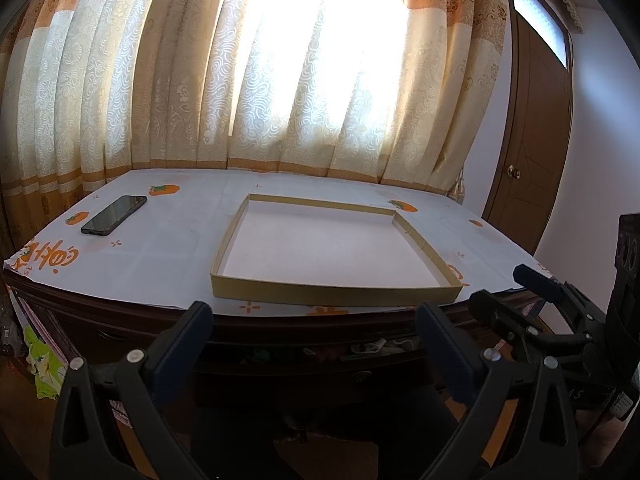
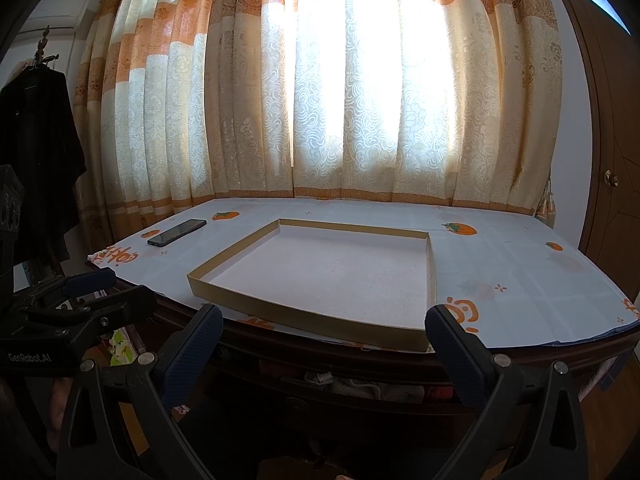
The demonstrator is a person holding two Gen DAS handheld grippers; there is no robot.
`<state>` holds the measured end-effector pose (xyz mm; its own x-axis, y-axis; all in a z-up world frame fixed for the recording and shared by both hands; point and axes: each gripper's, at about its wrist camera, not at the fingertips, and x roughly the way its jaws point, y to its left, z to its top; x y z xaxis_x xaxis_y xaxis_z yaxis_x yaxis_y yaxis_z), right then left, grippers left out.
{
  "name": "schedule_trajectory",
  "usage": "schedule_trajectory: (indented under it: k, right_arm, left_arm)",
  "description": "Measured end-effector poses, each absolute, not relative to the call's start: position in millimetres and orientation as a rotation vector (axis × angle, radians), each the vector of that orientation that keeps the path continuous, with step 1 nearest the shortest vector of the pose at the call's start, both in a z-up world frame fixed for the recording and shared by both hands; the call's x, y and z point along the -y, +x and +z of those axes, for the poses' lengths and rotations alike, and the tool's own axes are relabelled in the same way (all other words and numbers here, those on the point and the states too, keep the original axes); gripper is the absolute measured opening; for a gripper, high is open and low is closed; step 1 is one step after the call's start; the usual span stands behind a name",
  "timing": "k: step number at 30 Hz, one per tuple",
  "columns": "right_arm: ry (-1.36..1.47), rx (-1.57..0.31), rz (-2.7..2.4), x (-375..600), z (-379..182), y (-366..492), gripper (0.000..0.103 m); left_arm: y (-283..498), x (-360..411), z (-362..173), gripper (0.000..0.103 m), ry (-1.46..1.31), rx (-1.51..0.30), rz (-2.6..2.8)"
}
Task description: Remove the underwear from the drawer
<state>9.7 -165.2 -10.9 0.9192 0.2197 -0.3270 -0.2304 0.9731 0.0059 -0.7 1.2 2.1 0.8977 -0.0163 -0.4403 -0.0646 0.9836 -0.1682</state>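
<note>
Both the left gripper (image 1: 314, 344) and the right gripper (image 2: 324, 350) hover with fingers spread wide and holding nothing, just before the drawer (image 2: 360, 390). It stands partly open under the worktop (image 2: 520, 280), its long axis running left to right. Crumpled underwear (image 2: 356, 386) lies inside, orientation unclear. Nothing looks removed; the shallow tray (image 2: 304, 320) holds nothing.

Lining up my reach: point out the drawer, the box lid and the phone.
drawer (image 2: 360, 388): right wrist view, clothes showing in its open gap.
box lid (image 1: 332, 294): left wrist view, near wall.
phone (image 1: 114, 215): left wrist view, screen middle.
</note>
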Motion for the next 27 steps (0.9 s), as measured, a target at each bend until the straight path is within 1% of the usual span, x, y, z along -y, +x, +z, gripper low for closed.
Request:
schedule_trajectory:
  k: [27]
  right_arm:
    - [-0.039, -0.333, 0.231, 161.9, -12.1, 11.4, 0.102]
  left_arm:
    - [-1.1, -1.8, 1.5, 0.103, -0.178, -0.455, 0.026]
